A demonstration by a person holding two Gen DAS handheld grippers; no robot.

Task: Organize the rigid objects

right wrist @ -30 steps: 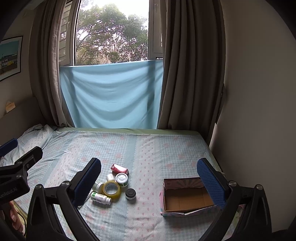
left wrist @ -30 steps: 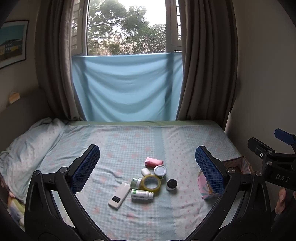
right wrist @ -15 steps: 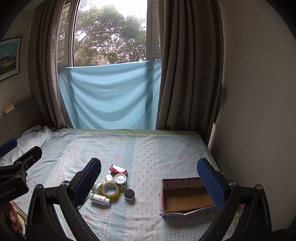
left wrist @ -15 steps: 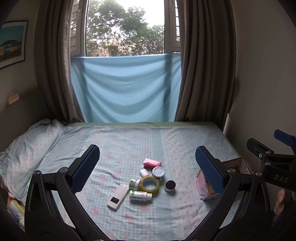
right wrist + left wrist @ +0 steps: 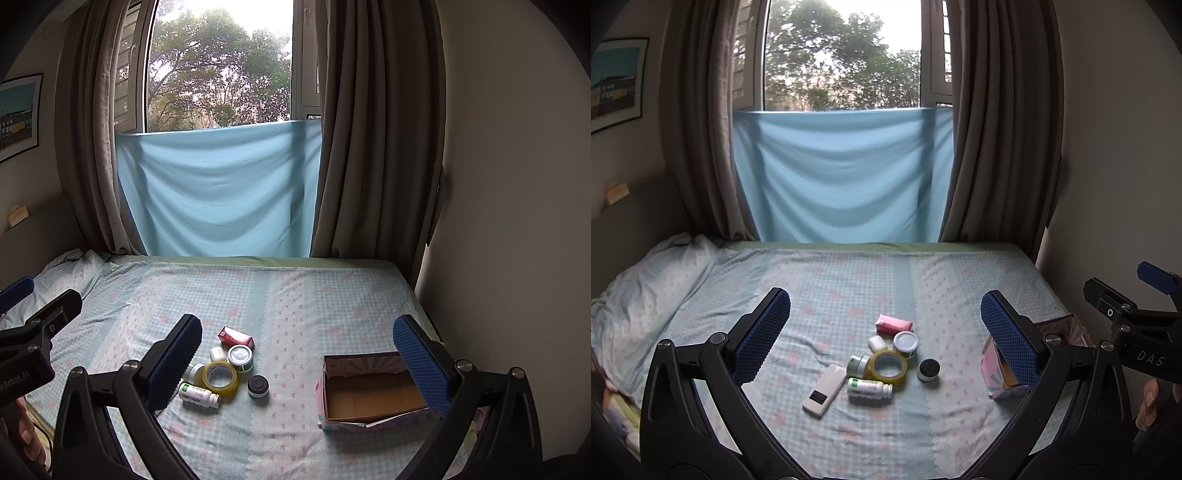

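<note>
Both grippers are held above the near edge of the bed (image 5: 923,280), neither touching anything. The left gripper (image 5: 884,332) is spread wide and holds nothing; the right gripper (image 5: 297,354) is likewise spread wide and holds nothing.

7 small items lie clustered on the sheet: a tape roll (image 5: 886,366) at the centre, a white pill bottle (image 5: 868,388) lying on its side just in front of it, a white remote (image 5: 824,390) to the left, a black-lidded jar (image 5: 928,369) to the right, a round tin (image 5: 905,342), a small white case (image 5: 877,343) and a pink box (image 5: 894,325) behind.

An open cardboard box (image 5: 369,400), interior bare, sits well apart to the right.
</note>
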